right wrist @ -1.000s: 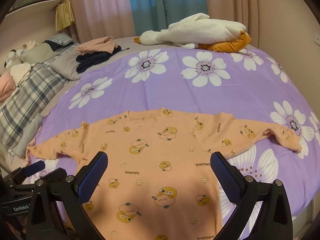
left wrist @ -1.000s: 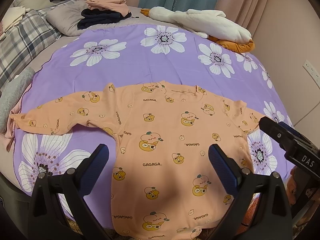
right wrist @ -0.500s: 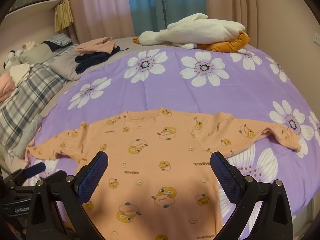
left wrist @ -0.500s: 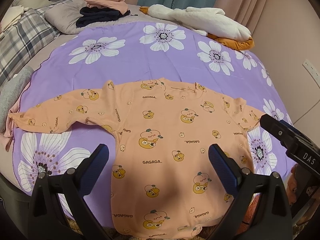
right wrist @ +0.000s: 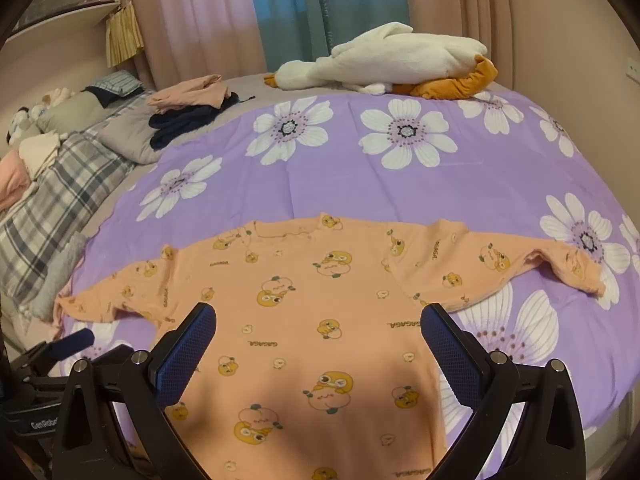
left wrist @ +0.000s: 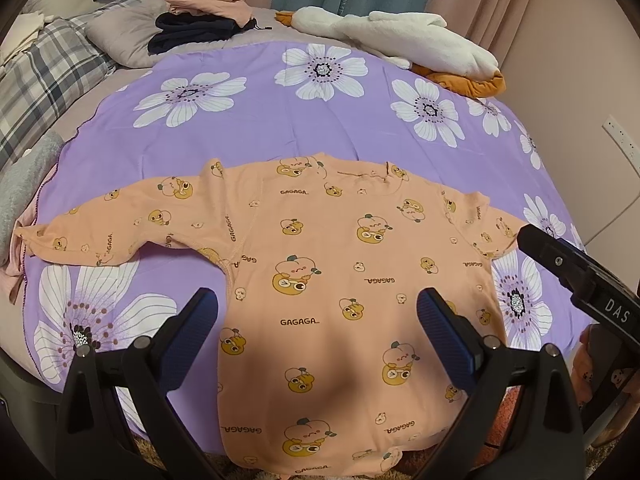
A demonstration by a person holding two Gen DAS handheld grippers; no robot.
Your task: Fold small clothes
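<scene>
Lighting: warm, fairly dim indoor light is falling from above — I am seeing no glare. Shadows: a soft dark patch is lying on the lower part of the orange garment (left wrist: pixel 320 280) in both views, between the fingers. Distortion: the fisheye is bending the purple bedspread (right wrist: pixel 400 184) into a dome, and black vignetting is cutting off the corners. Focus: both views are reading sharp at centre — edges are softening slightly.

"gagaga" repeats across the orange garment (left wrist: pixel 320 280); "das" marks the right claw (left wrist: pixel 616 314).
</scene>
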